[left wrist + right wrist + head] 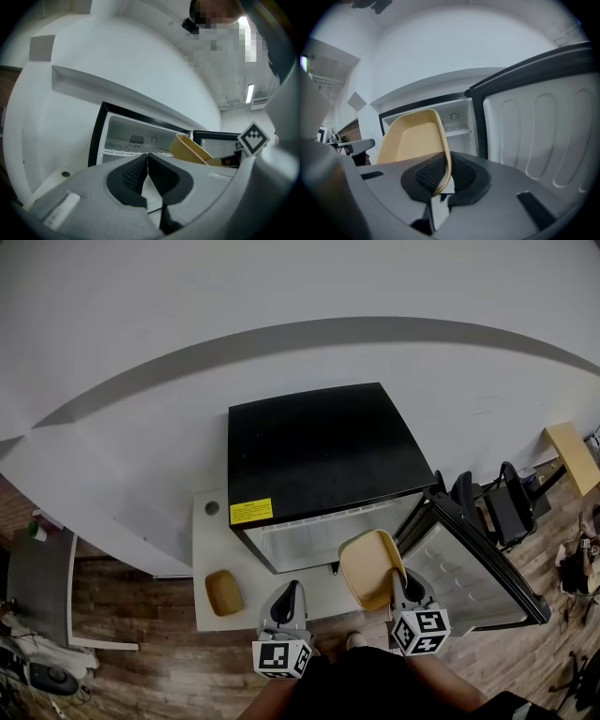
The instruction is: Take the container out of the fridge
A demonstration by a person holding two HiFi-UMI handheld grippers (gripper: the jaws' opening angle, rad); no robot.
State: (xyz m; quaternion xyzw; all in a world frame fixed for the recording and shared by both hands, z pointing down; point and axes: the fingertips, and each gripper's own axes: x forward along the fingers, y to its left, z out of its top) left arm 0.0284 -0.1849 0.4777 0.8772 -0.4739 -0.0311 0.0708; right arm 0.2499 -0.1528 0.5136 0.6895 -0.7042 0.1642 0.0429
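Observation:
A tan container (370, 566) hangs tilted in front of the open black fridge (319, 451), held by its rim. My right gripper (401, 589) is shut on that rim; in the right gripper view the container (415, 140) rises from between the pads (431, 177). My left gripper (286, 601) hovers over the white platform, shut, with nothing between its pads (136, 176). The left gripper view shows the container (190, 149) to its right, before the fridge's bare inside (136, 140).
The fridge door (473, 568) stands open to the right, close beside my right gripper. A second tan container (224, 592) lies on the white platform (211, 549) left of the fridge. A black chair (506, 502) and a desk corner (574, 454) stand beyond the door.

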